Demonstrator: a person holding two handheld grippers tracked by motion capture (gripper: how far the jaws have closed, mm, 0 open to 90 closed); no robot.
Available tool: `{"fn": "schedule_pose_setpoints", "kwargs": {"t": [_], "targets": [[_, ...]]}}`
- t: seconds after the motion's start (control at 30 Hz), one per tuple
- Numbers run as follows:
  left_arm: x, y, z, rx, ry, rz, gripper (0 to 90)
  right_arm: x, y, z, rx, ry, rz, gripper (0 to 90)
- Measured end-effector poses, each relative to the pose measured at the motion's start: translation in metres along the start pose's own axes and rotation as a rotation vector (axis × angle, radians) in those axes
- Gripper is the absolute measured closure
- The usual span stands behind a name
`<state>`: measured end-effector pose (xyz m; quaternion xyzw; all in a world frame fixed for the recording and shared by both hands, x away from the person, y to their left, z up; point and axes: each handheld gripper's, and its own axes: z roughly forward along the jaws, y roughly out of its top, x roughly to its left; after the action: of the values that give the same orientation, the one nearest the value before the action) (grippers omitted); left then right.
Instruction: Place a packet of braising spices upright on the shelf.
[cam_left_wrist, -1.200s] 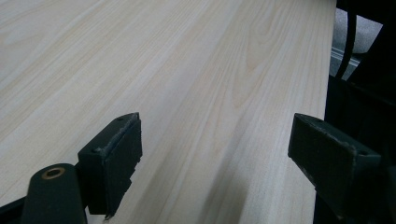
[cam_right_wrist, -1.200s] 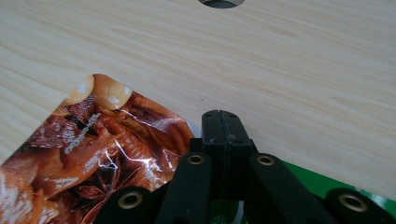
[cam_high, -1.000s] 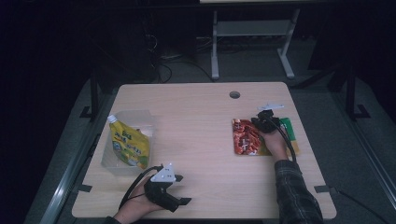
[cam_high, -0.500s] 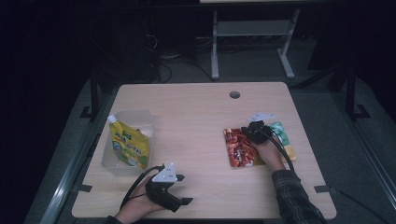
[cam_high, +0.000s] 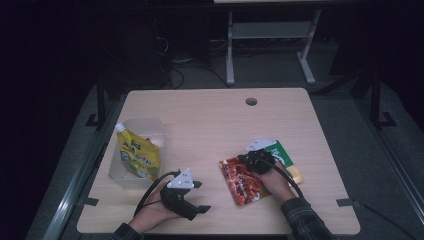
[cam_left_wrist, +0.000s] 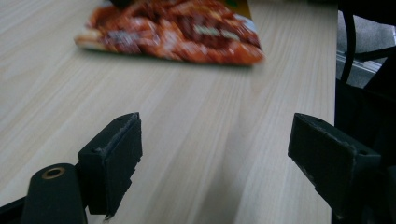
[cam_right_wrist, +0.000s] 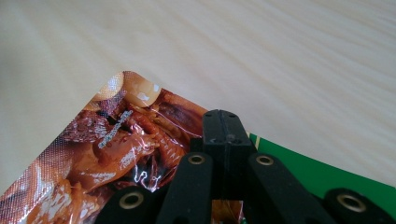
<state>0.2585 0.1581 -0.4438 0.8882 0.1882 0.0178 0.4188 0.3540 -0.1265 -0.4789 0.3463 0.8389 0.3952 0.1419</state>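
Wood-grain table (cam_high: 210, 125) in a dark room. Right gripper (cam_high: 255, 161), jaws fully closed, presses on the red pouch (cam_high: 240, 181) lying near the front edge, overlapping a green packet (cam_high: 285, 157). Left gripper (cam_high: 197, 197) rests wide open, empty. Pouch print is unreadable.

You get a dim high view: the room around the table (cam_high: 210, 120) sinks into near black, while the pale tabletop catches soft light from above and throws only faint shadows. In your left gripper view the red snack packet (cam_left_wrist: 173, 30) at the far end smears with blur. In your right gripper view glare glints off its foil (cam_right_wrist: 140, 98), and the far wood goes soft.
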Motion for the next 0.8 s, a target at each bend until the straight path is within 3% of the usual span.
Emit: {"fn": "schedule_pose_setpoints", "kwargs": {"t": [0.13, 0.23, 0.3, 0.37, 0.5, 0.6, 0.7, 0.8], "targets": [[0.003, 0.005, 0.004, -0.016, 0.003, -0.018, 16.9, 0.022, -0.002, -0.002, 0.004, 0.044, -0.039, 90.0], [0.007, 0.012, 0.009, -0.012, 0.013, -0.005, 16.9, 0.033, -0.004, -0.004, 0.005, 0.059, -0.054, 90.0], [0.009, 0.017, 0.013, -0.015, 0.028, 0.001, 16.6, 0.036, -0.004, -0.005, 0.003, 0.045, -0.067, 86.7], [0.013, 0.023, 0.017, -0.026, 0.047, -0.004, 16.6, 0.031, -0.003, -0.009, -0.001, 0.051, -0.022, 77.0], [0.019, 0.036, 0.028, -0.029, 0.054, 0.002, 16.0, 0.019, -0.002, -0.026, -0.013, 0.026, 0.025, 60.1], [0.023, 0.047, 0.043, -0.016, 0.062, 0.015, 15.5, 0.009, -0.005, -0.039, -0.015, 0.008, 0.073, 47.2], [0.028, 0.057, 0.059, -0.009, 0.058, 0.018, 15.6, 0.001, -0.009, -0.050, -0.012, 0.000, 0.115, 39.8], [0.034, 0.065, 0.075, -0.002, 0.063, 0.024, 15.6, -0.004, -0.014, -0.061, 0.004, -0.020, 0.131, 28.2]]}}
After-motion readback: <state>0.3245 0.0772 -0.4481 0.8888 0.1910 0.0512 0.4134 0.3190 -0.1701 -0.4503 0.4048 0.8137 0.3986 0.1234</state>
